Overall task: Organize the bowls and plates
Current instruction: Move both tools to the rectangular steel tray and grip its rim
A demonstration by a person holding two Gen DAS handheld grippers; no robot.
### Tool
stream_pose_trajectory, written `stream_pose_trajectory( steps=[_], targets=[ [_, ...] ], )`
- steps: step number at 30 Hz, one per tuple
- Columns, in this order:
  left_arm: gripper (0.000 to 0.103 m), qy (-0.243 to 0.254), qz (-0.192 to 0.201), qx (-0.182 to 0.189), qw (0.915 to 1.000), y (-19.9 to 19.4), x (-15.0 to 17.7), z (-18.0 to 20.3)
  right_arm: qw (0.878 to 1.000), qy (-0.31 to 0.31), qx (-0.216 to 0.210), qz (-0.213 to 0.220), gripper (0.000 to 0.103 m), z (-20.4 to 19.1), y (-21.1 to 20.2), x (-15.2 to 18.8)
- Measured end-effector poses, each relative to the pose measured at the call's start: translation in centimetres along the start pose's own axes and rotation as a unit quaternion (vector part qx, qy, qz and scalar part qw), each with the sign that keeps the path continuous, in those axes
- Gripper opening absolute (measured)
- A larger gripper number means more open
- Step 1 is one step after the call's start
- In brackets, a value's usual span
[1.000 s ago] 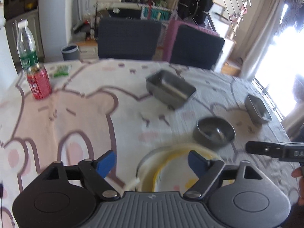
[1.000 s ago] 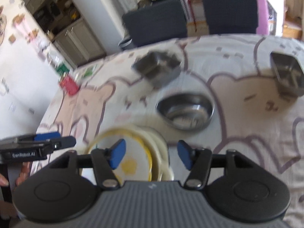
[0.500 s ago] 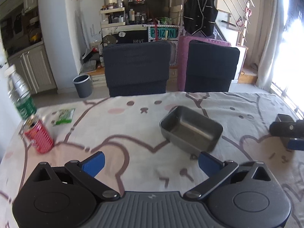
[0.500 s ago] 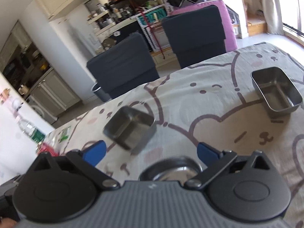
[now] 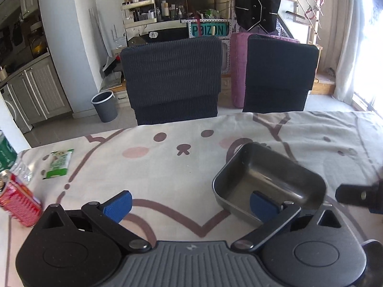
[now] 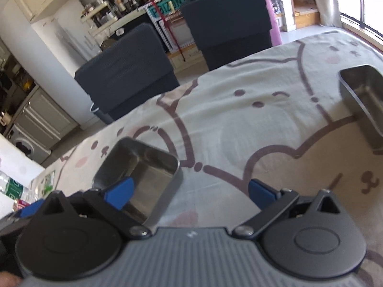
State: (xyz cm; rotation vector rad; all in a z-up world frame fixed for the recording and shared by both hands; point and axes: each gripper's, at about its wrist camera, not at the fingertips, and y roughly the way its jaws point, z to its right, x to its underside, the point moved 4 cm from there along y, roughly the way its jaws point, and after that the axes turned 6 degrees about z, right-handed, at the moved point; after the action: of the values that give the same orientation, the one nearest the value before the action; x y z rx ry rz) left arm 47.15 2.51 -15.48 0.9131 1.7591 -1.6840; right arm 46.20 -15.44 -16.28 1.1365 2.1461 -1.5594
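Observation:
A rectangular steel tray [image 5: 270, 181] sits empty on the cartoon-print tablecloth [image 5: 167, 167]. My left gripper [image 5: 190, 205] is open, and its right fingertip [image 5: 262, 206] shows in front of the tray's near-left rim. Nothing is between the pads. In the right wrist view the same tray [image 6: 143, 165] lies low on the left. My right gripper [image 6: 190, 192] is open and empty, and its left fingertip [image 6: 119, 192] overlaps the tray's near side. A second steel tray [image 6: 363, 105] stands at the right edge. Each gripper shows at the edge of the other's view.
A red can [image 5: 16, 205], a water bottle [image 5: 9, 157] and a green packet [image 5: 58, 163] lie at the table's left. Two dark chairs [image 5: 172, 79] [image 5: 277, 74] stand behind the far edge, with a grey bin [image 5: 104, 105] on the floor.
Both grippers moved forward over the table and their jaws widened. The yellow plates and the round steel bowl dropped out of view; the rectangular tray now sits close in front.

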Motion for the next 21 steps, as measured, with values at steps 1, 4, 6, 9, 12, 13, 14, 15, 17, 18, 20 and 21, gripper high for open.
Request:
stream_pose_trajectory(
  steps=[1,4,6,9,12,13,14,15,17,18,20,21],
  targets=[
    [0.103,-0.001,-0.003,-0.002,1.0000,0.6,0.1,0.0,1.000,-0.007,0.002,-0.002,0.103,-0.2,0.4,0.2],
    [0.103,-0.009,-0.008,-0.001,0.9999,1.8,0.2,0.0,0.999,-0.030,0.013,-0.009,0.103,-0.6,1.8,0.6],
    [0.103,-0.014,-0.006,-0.004,0.9999,2.4,0.3,-0.1,0.998,-0.049,0.029,-0.020,0.103,-0.6,2.5,1.0],
    [0.103,-0.018,-0.010,-0.011,0.9997,3.2,0.6,-0.4,0.995,-0.082,0.050,-0.023,0.103,-0.2,3.0,1.2],
    [0.103,-0.027,-0.020,-0.009,0.9994,3.6,1.1,-0.6,0.995,-0.078,0.060,-0.020,0.102,0.9,2.9,0.6],
    [0.103,-0.027,-0.021,-0.009,0.9994,3.6,1.2,-0.6,0.994,-0.081,0.072,-0.021,0.102,1.4,2.9,0.5],
    [0.103,-0.026,-0.022,-0.007,0.9994,3.6,1.2,-0.6,0.992,-0.090,0.091,-0.024,0.102,1.9,3.1,0.4],
    [0.103,-0.024,-0.022,-0.004,0.9995,3.6,1.2,-0.5,0.989,-0.097,0.105,-0.023,0.101,2.5,3.3,0.4],
    [0.103,-0.018,-0.022,0.002,0.9996,3.5,1.2,-0.3,0.989,-0.091,0.118,-0.022,0.100,3.6,3.4,0.2],
    [0.103,-0.014,-0.021,0.001,0.9997,3.5,1.2,-0.2,0.991,-0.071,0.113,-0.021,0.100,4.2,3.4,0.0],
    [0.103,-0.011,-0.019,-0.005,0.9997,3.5,1.2,-0.1,0.997,-0.019,0.079,-0.015,0.099,4.9,3.0,-0.4],
    [0.103,-0.013,-0.019,-0.007,0.9997,3.6,1.2,-0.2,0.998,0.008,0.055,-0.008,0.099,5.1,2.8,-0.6]
  ],
)
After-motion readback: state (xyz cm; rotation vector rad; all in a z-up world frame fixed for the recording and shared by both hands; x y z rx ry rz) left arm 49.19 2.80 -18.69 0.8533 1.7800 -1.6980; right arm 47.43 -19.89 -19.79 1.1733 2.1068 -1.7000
